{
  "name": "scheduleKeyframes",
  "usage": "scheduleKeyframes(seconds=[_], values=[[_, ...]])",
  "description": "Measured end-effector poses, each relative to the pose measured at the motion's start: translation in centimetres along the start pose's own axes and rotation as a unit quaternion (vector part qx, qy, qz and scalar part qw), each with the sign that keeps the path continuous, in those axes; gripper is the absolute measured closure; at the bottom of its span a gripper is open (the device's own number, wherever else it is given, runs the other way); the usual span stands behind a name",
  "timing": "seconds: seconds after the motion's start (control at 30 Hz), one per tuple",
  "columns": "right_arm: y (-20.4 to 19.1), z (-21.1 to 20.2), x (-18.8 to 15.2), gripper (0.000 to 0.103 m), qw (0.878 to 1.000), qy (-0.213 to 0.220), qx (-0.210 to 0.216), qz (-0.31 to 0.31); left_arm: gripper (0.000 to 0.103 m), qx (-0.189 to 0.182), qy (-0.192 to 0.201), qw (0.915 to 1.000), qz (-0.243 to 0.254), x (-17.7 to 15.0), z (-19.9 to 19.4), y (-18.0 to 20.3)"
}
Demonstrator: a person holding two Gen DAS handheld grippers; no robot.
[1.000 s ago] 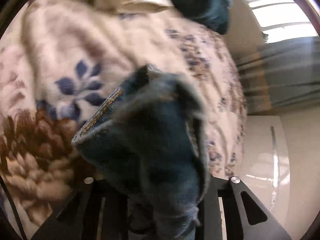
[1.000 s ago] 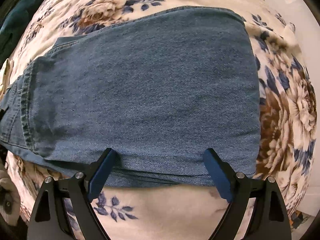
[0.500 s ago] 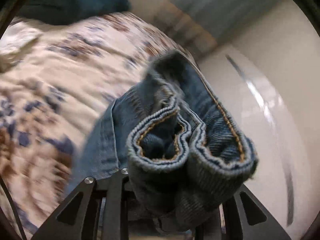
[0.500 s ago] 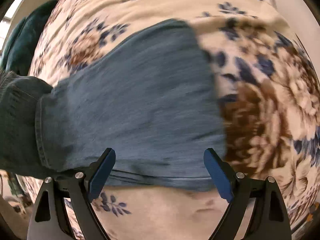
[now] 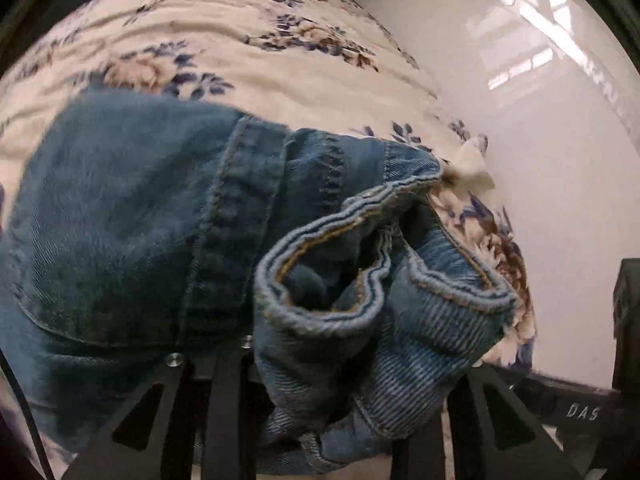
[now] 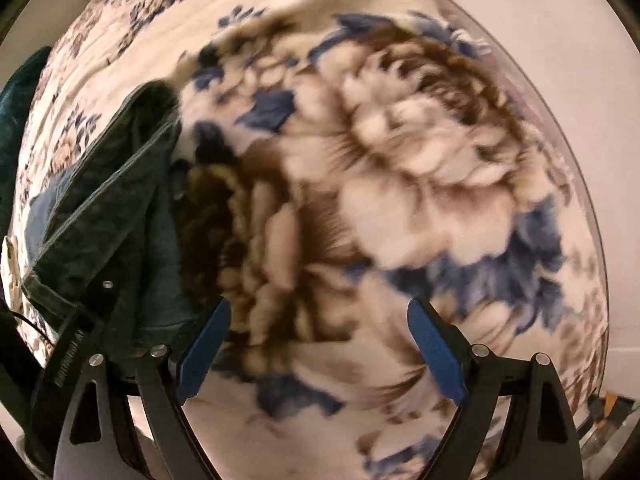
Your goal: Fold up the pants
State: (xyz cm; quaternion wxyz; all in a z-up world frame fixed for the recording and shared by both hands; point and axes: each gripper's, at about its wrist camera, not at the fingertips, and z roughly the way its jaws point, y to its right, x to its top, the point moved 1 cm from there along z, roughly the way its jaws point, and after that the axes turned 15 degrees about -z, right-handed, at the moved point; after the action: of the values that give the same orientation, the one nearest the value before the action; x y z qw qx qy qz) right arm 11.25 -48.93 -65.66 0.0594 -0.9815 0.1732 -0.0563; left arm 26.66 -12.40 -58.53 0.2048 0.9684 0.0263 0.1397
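The blue denim pants (image 5: pixel 132 216) lie on a floral blanket (image 5: pixel 224 32). My left gripper (image 5: pixel 344 400) is shut on the bunched hem ends of the pants (image 5: pixel 380 304) and holds them over the folded part. In the right wrist view the pants (image 6: pixel 116 208) show as a dark fold at the left. My right gripper (image 6: pixel 320 348) is open and empty above the bare blanket (image 6: pixel 400 168), to the right of the pants. The other gripper's black frame (image 6: pixel 80 344) shows at the lower left of that view.
A glossy white floor (image 5: pixel 540 140) lies past the blanket's right edge. A dark teal cloth (image 6: pixel 16 108) lies at the far left edge of the blanket. A black gripper part (image 5: pixel 624 320) shows at the left wrist view's right edge.
My left gripper has carried the hem ends over the folded pants. My right gripper has swung right, off the pants, and now hovers over bare blanket.
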Motion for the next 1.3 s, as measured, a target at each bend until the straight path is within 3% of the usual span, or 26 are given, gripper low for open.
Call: scheduleKeyframes(seconds=[0.1,0.13,0.17,0.23,0.3,0.4,0.47,0.53,0.57,0.6,0.67,0.73,0.77,0.8,0.87,0.9,0.97,1.03,1.1,1.17,1.2,1.27,1.3], values=[[1.3,-1.3,0.7,0.008,0.999,0.025,0.043,-0.003,0.034,0.003,-0.032,0.9985,0.044,-2.5,-2.2,1.2],[1.8,-1.8,0.9,0.008,0.998,0.029,0.063,0.006,0.015,-0.003,-0.037,0.9980,0.050,-2.8,-3.5,1.3],[2.1,-2.2,1.4,0.008,0.996,0.032,0.085,0.017,0.010,-0.006,-0.045,0.9976,0.052,-3.1,-4.9,1.3],[1.7,-2.5,2.6,0.008,0.989,0.030,0.141,0.036,0.010,0.008,-0.039,0.9980,0.049,-3.1,-7.9,0.7],[0.1,-2.0,4.4,0.008,0.977,0.027,0.208,0.035,0.010,0.028,-0.005,0.9991,0.032,-1.3,-10.9,-1.0],[-3.5,0.9,7.0,0.008,0.967,0.001,0.256,0.014,0.010,0.082,0.051,0.9951,-0.016,2.4,-13.5,-5.3],[-5.3,3.6,8.7,0.008,0.962,-0.023,0.272,0.001,0.010,0.110,0.066,0.9905,-0.049,4.9,-13.1,-8.3],[-6.5,6.6,10.0,0.015,0.962,-0.057,0.267,-0.008,0.010,0.124,0.053,0.9874,-0.084,7.0,-11.7,-11.1],[-6.8,7.4,10.2,0.041,0.965,-0.061,0.256,-0.010,0.010,0.125,0.048,0.9858,-0.102,7.9,-11.0,-12.5],[-7.4,7.4,10.6,0.058,0.967,-0.054,0.247,-0.020,0.010,0.121,0.047,0.9847,-0.116,8.6,-10.6,-13.5],[-8.9,4.8,10.9,0.073,0.976,-0.011,0.205,-0.071,0.010,0.105,0.039,0.9833,-0.143,9.6,-9.8,-14.8],[-9.8,1.5,11.2,0.077,0.969,0.056,0.214,-0.106,0.010,0.090,0.031,0.9819,-0.164,9.9,-9.5,-15.8],[-9.8,-0.3,11.1,0.077,0.967,0.094,0.203,-0.122,0.010,0.082,0.026,0.9816,-0.170,10.0,-9.3,-16.1],[-9.6,-0.7,11.1,0.077,0.969,0.105,0.183,-0.131,0.010,0.078,0.021,0.9817,-0.172,10.1,-9.1,-16.2],[-8.4,1.4,11.7,0.079,0.981,0.076,0.130,-0.122,0.010,0.073,0.013,0.9810,-0.179,10.3,-8.6,-16.2],[-7.4,3.7,12.0,0.083,0.988,0.032,0.114,-0.103,0.010,0.063,0.005,0.9809,-0.184,10.4,-8.2,-16.2],[-7.1,7.0,12.7,0.080,0.986,-0.045,0.136,-0.089,0.010,0.053,-0.012,0.9794,-0.195,10.7,-7.5,-16.3],[-7.0,6.0,13.6,0.069,0.985,-0.051,0.139,-0.085,0.010,0.047,-0.023,0.9807,-0.188,10.7,-7.0,-15.9],[-7.5,3.0,14.8,0.062,0.988,-0.021,0.118,-0.102,0.010,0.066,-0.023,0.9836,-0.166,10.1,-6.7,-15.4],[-9.8,-0.5,16.2,0.059,0.983,0.024,0.100,-0.150,0.010,0.130,0.003,0.9834,-0.127,9.2,-7.0,-14.8],[-11.3,-1.7,17.1,0.046,0.978,0.036,0.097,-0.184,0.010,0.157,0.018,0.9809,-0.114,9.0,-7.3,-14.6],[-17.3,-2.9,18.7,0.024,0.950,0.017,0.088,-0.299,0.010,0.218,0.060,0.9704,-0.084,8.3,-8.4,-14.0],[-19.6,-2.7,19.7,0.025,0.937,0.007,0.080,-0.340,0.010,0.257,0.075,0.9604,-0.077,8.1,-8.7,-14.0]])
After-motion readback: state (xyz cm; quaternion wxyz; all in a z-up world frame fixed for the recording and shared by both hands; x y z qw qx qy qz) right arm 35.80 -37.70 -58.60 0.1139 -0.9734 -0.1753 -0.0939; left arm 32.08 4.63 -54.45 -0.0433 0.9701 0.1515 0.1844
